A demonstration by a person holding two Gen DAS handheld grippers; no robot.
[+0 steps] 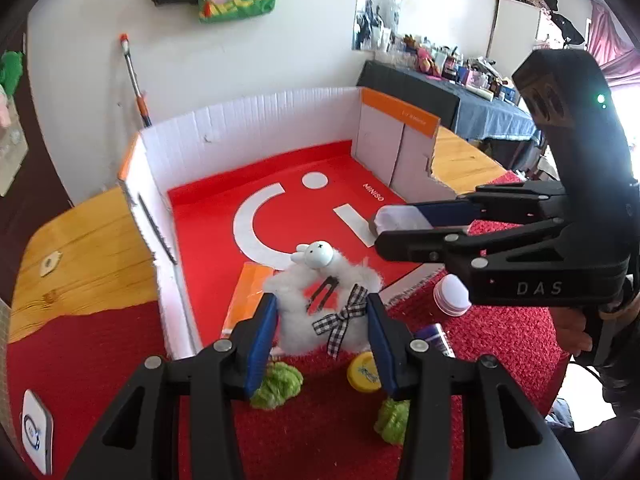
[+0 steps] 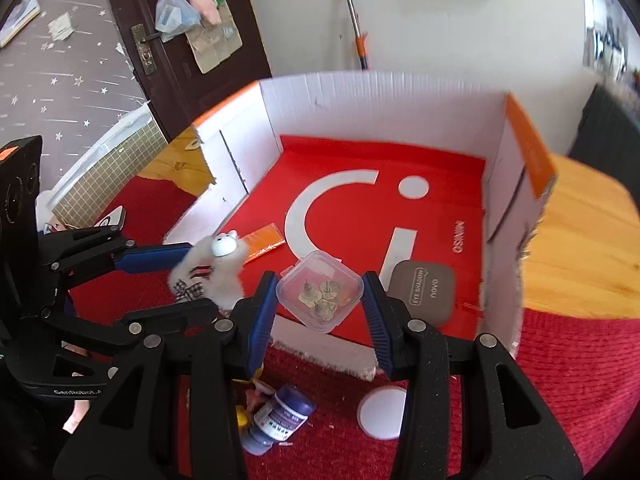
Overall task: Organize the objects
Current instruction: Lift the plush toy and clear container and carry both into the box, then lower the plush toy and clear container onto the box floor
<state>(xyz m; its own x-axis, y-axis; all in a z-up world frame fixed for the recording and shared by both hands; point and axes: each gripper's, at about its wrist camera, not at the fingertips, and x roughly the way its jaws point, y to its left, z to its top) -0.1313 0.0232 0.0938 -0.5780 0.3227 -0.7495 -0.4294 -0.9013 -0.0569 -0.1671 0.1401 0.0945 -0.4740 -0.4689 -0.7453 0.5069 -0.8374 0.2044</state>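
Plush lamb [image 1: 320,304] with its checked bow is pinched between the pads of your left claw [image 1: 322,340], hanging just over the near open edge of the cardboard box [image 1: 256,120]; the small clear case [image 2: 320,292] of metal bits is pinched in your right claw [image 2: 320,312], also above the near edge. Carry both further in over the red floor before letting go, since anything dropped here could roll back onto the red cloth [image 1: 100,344]. Set the lamb toward the left wall, beyond the orange strip [image 2: 262,242]. Lower the case level beside the eyeshadow compact [image 2: 424,292] near the right wall, not on it. Spread each claw only once its load rests. The bottle [image 2: 280,416] and white lid [image 2: 382,412] on the cloth look next.
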